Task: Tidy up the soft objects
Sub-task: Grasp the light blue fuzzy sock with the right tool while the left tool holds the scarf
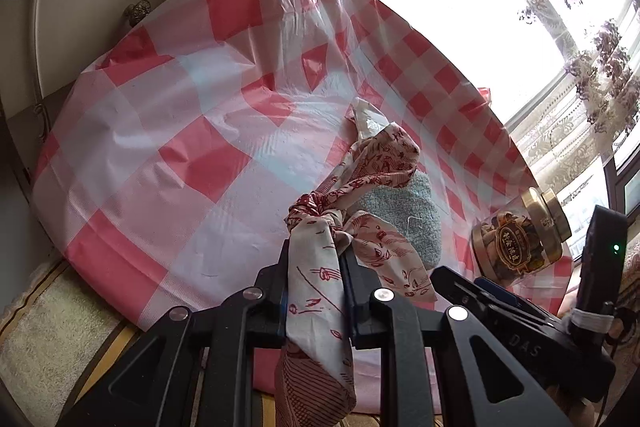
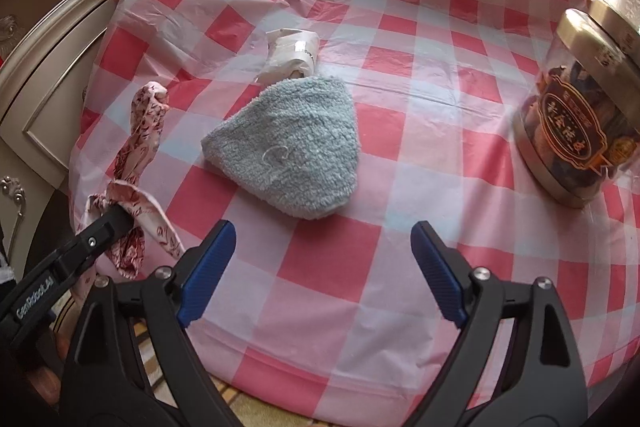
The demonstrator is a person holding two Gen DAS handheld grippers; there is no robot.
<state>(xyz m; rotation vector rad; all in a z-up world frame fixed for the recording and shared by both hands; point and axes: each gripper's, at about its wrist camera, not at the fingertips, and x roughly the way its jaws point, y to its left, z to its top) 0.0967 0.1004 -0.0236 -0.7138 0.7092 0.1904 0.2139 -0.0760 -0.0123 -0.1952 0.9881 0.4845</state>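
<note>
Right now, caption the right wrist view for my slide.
Open right gripper faces blue towel; left gripper clamps patterned scarf.

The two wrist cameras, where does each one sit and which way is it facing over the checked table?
Left wrist: on the left gripper, angled down across the red-and-white checked plastic tablecloth toward a window; its fingers pinch a red-patterned white cloth scarf.
Right wrist: on the right gripper, looking down at the pale blue fluffy towel; blue-padded jaws open, nothing between them.
Shared: scarf, towel, tablecloth, the gold-lidded clear jar and small white paper-wrapped roll; the right view also catches the left gripper.
</note>
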